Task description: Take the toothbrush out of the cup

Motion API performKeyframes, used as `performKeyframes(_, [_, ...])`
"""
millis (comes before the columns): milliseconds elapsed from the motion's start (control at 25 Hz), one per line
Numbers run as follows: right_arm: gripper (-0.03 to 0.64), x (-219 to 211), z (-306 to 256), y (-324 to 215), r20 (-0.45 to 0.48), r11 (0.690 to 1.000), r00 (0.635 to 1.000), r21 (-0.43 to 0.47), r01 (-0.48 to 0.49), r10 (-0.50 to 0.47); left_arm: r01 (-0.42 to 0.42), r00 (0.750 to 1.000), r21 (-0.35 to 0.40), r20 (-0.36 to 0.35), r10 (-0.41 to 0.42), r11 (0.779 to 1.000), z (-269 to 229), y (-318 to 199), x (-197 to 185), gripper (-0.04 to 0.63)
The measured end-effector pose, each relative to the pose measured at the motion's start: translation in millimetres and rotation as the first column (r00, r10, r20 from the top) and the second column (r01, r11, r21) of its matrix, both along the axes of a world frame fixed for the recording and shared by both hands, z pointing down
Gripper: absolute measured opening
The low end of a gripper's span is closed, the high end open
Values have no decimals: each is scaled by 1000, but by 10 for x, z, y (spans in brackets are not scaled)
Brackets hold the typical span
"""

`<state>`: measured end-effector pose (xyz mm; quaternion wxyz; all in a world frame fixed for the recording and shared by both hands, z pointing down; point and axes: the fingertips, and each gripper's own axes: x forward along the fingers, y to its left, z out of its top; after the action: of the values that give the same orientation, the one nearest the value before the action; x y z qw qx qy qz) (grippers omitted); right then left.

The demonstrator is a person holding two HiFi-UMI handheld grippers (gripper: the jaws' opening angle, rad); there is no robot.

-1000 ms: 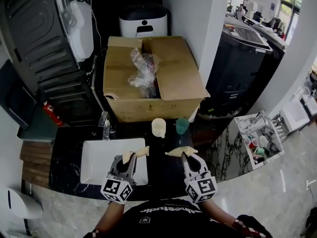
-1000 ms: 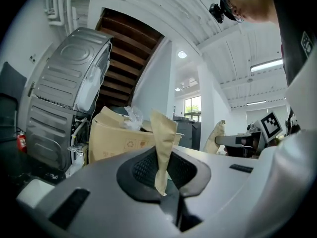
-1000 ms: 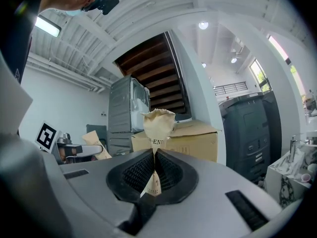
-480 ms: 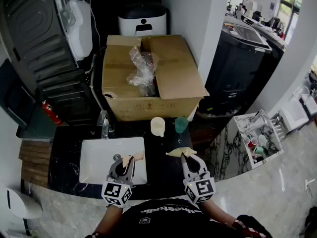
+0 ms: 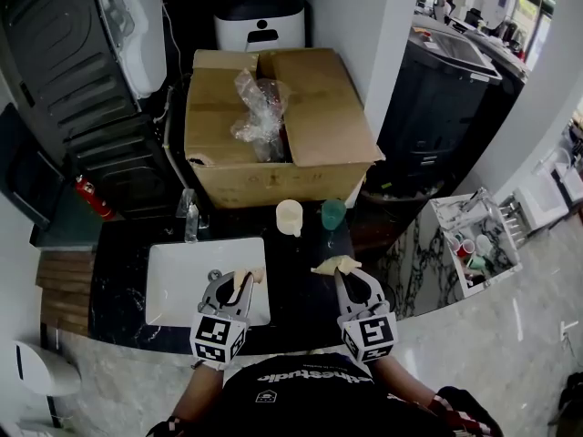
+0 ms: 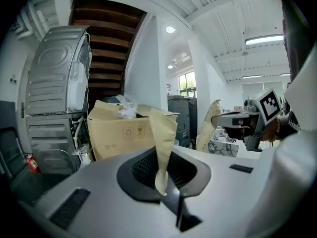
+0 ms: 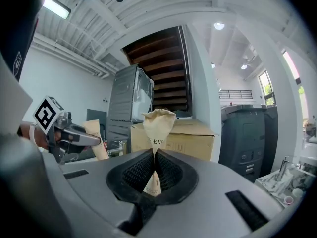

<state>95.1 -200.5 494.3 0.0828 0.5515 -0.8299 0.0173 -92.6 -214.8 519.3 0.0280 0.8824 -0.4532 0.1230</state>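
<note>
No toothbrush is being shown clearly in any view. The cream cup (image 5: pixel 290 217) and the teal cup (image 5: pixel 333 213) are being seen side by side at the back of the counter (image 5: pixel 305 312), just before the box (image 5: pixel 273 185). Their contents are too small to be told, so it is being left open whether the brush is inside one of them or already out and beyond sight. Well apart from the cups, at the counter's front edge, the left gripper (image 5: pixel 239 283) is being held over the sink (image 5: pixel 178 289), its jaws pinched narrow on a left strip (image 6: pixel 161 138) of tan paper. The right gripper (image 5: pixel 343 279) is being held beside it, its jaws pressed together on a right strip (image 7: pixel 157 125) of the same paper. Compared with a second ago, little is being altered. Both grippers are being kept in much the same place, and the left strip is being rolled from a flat lie toward a more upright one. The box and cups are being shifted slightly up the head view, apparently by the camera alone. For the task this is being judged as no approach: the gap to the cups is not being closed, and both claws are being occupied by paper, so neither is free for a brush.
</note>
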Motion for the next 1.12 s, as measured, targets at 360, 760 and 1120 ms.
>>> performKeyframes(360, [40,-124,135,31,-40,997,998,-69,39,-42,-13,1000,-62,17,14,998,71,25,95,37])
performKeyframes(760, [40,-95,160,11,-21,997,999,-68,34,-35,-2,1000,-71,-20,0,997,106,6,74,37])
performKeyframes(1120, [38,-65,164,-21,-23,998,999,-60,29,-31,8,1000,-82,-25,-10,997,169,-31,69,37])
